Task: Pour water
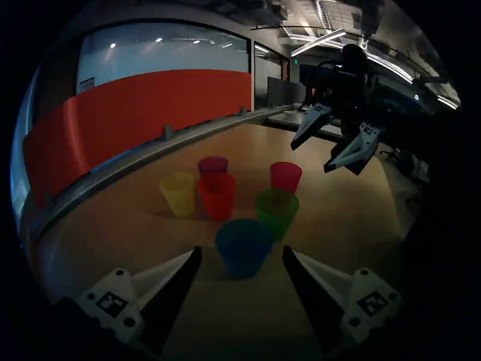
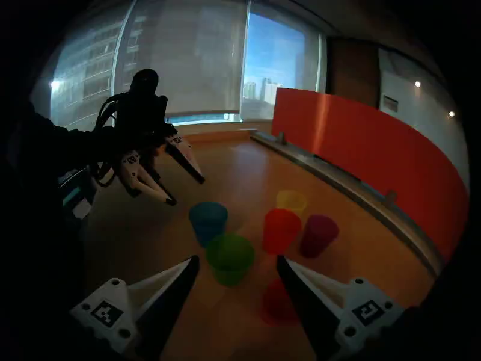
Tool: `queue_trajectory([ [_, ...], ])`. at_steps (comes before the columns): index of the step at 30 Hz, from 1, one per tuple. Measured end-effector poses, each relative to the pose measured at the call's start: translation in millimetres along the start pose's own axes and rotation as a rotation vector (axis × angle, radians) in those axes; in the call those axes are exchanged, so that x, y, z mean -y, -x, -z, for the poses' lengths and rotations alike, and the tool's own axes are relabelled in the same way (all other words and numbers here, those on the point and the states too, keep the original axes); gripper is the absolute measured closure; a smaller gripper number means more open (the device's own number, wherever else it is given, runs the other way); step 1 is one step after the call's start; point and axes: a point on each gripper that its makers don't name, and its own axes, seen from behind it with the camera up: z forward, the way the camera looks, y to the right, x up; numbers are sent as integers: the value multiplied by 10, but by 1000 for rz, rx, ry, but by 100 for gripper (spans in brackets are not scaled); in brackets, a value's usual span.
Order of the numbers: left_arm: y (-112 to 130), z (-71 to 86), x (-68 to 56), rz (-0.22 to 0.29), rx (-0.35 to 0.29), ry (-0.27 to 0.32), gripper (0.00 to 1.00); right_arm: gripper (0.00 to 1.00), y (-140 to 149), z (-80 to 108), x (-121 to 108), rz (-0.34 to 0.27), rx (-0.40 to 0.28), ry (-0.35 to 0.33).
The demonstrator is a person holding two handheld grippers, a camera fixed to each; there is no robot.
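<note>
Warm wooden tabletop (image 1: 349,216) carries the task's things, all upright and bunched near its middle, presumably so one can be lifted and tipped into a neighbour. The blue translucent plastic cup (image 1: 243,256) stands nearest the left gripper (image 1: 240,248). It is framed between that gripper's widely spread fingers without contact, which reads as lining up for a grasp.

Behind it stand the green plastic cup (image 1: 276,212), the red plastic cup (image 1: 216,195), the yellow plastic cup (image 1: 178,194), the maroon plastic cup (image 1: 213,165) and the pink plastic cup (image 1: 285,176). Whether any holds water I cannot tell.

The right gripper (image 1: 309,159) hovers above the far side, fingers wide apart and empty, likely placed to take a second cup. A long red wall panel (image 1: 138,114) runs beyond the table edge.
</note>
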Motion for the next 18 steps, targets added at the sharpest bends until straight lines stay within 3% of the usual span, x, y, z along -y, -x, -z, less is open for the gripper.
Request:
queue_trajectory([
  [18, 277, -278, 4, -21, 82, 14, 0, 1, 218, -251, 44, 11, 58, -45],
])
